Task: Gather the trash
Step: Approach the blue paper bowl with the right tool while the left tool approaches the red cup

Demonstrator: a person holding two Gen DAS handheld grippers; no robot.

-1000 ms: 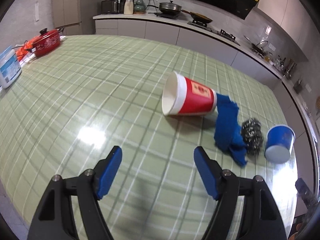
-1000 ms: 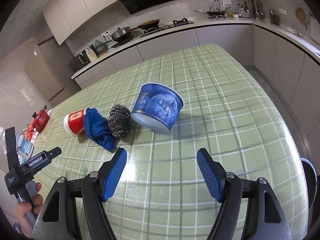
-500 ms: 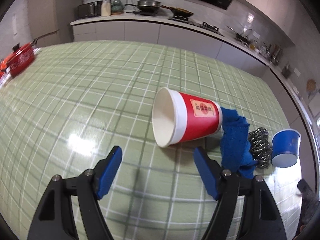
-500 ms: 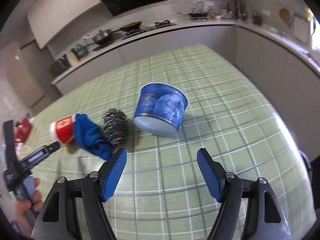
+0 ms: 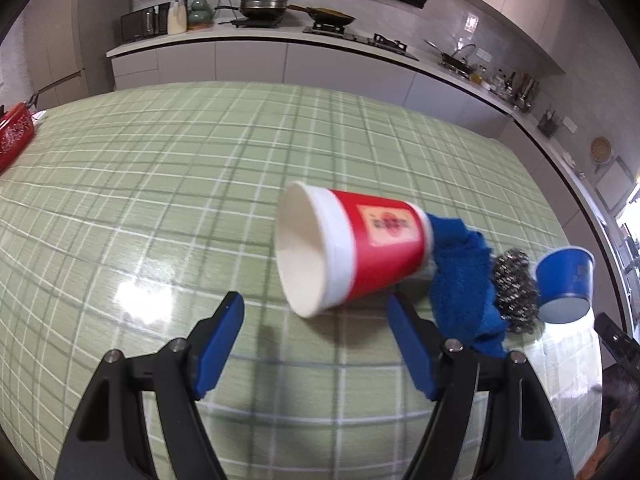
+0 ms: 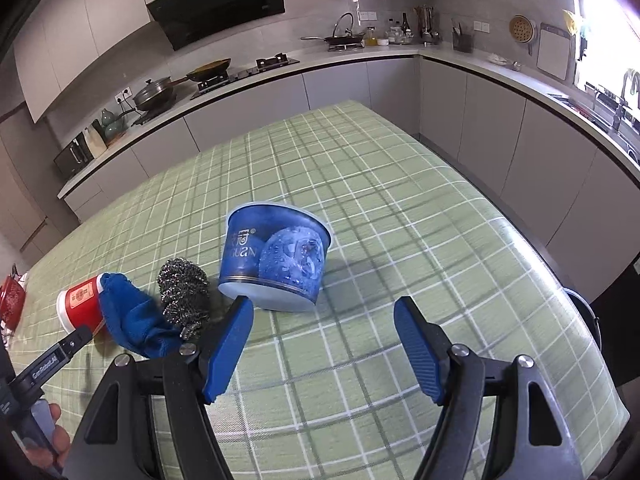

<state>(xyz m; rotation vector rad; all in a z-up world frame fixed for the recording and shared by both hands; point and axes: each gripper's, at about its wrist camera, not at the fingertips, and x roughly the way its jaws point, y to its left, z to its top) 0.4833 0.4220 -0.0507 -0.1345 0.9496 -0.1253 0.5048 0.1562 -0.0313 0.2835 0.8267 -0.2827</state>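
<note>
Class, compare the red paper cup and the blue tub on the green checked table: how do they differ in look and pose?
The red paper cup lies on its side, its white inside showing; the blue tub stands mouth down, base up. The red paper cup is tall and narrow with a square label; the blue tub is squat and wide with printed letters. The red paper cup touches the blue cloth; the blue tub does not. Neither is held.

Left hand-held gripper (image 5: 314,314) over green-checked bench (image 5: 160,200), jaws apart, empty.
Red paper cup (image 5: 348,254) on its side just ahead; blue cloth (image 5: 460,276) touching its base, then steel scourer (image 5: 514,284), blue tub (image 5: 564,284).
</note>
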